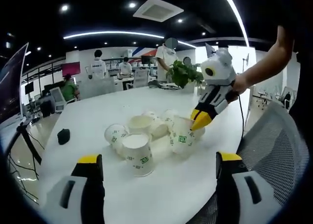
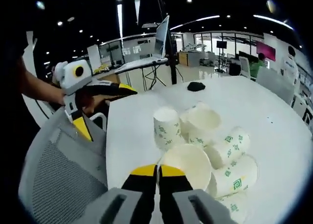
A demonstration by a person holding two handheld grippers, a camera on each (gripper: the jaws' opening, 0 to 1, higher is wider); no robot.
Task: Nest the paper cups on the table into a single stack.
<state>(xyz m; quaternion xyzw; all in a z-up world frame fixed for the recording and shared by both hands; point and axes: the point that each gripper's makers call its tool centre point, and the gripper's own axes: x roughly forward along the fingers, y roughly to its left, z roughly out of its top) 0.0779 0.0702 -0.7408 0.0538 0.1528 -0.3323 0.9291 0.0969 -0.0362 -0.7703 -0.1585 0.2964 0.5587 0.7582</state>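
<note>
- My left gripper (image 1: pixel 159 172) hangs low at the near edge of the table (image 1: pixel 98 104), its jaws spread wide with nothing between them.
- In the right gripper view the same left gripper (image 2: pixel 105 109) sits off the table's edge over a mesh chair (image 2: pixel 58 170), its yellow-tipped jaws far apart, well away from the cups.
- My right gripper (image 2: pixel 157 172) has its jaws pressed nearly together at the rim of the nearest cup (image 2: pixel 188 165); I cannot tell whether the rim is pinched between them.
- In the left gripper view my right gripper (image 1: pixel 200 120) comes down from the right, its yellow tips close together and touching the rim of a cup (image 1: pixel 183 141) at the right of the cluster.
- The cups (image 1: pixel 146 133) lie bunched in one loose cluster near the middle of the table, none nested that I can see.
- One cup (image 1: pixel 138 154) stands mouth up at the side of the cluster nearest my left gripper; several others lie on their sides, green logos showing.
- In the right gripper view one cup (image 2: pixel 166 127) stands bottom up at the left of the cluster.
- A small black object (image 1: pixel 63 136) rests on the table, well to the left of the cluster.
- A potted plant (image 1: pixel 183 75) stands at the table's far edge, beyond the cluster.
- People (image 1: pixel 166 55) are in the room beyond the table.
</note>
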